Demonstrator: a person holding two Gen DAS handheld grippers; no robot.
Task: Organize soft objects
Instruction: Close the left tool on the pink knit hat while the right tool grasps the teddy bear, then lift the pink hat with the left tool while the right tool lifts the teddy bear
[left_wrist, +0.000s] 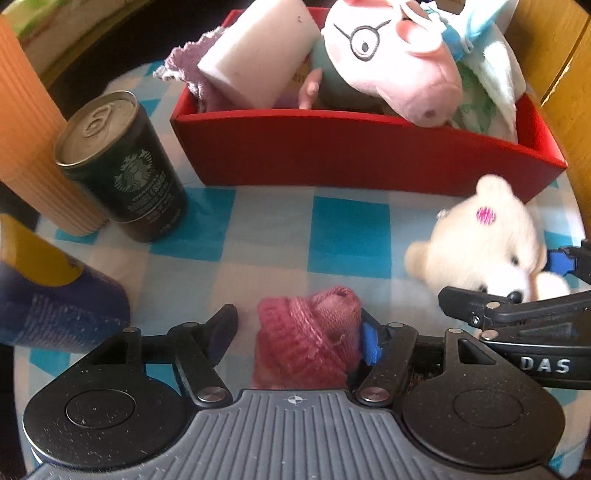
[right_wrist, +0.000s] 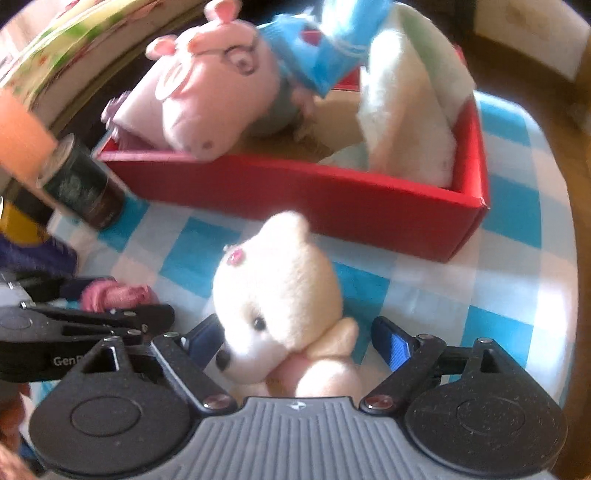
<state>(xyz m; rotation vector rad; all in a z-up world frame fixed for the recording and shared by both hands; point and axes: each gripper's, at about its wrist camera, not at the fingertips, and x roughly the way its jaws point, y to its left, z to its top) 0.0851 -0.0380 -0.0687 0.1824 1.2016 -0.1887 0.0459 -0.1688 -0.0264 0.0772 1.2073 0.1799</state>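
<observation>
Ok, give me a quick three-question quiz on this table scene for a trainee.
1. True or false: the pink pig plush lies inside the red box.
2. What sits between the left gripper fingers? A) dark can B) pink knitted item C) white sponge
3. Which toy is between the right gripper fingers?

Key: 1 true. 2 B, the pink knitted item. 3 the cream teddy bear; those jaws are opening.

Right gripper (right_wrist: 297, 338) with jaws spread around a cream bear (right_wrist: 284, 295) on the checked surface (right_wrist: 461, 288); red box (right_wrist: 332, 192) beyond holds a pink pig (right_wrist: 207, 92).
</observation>
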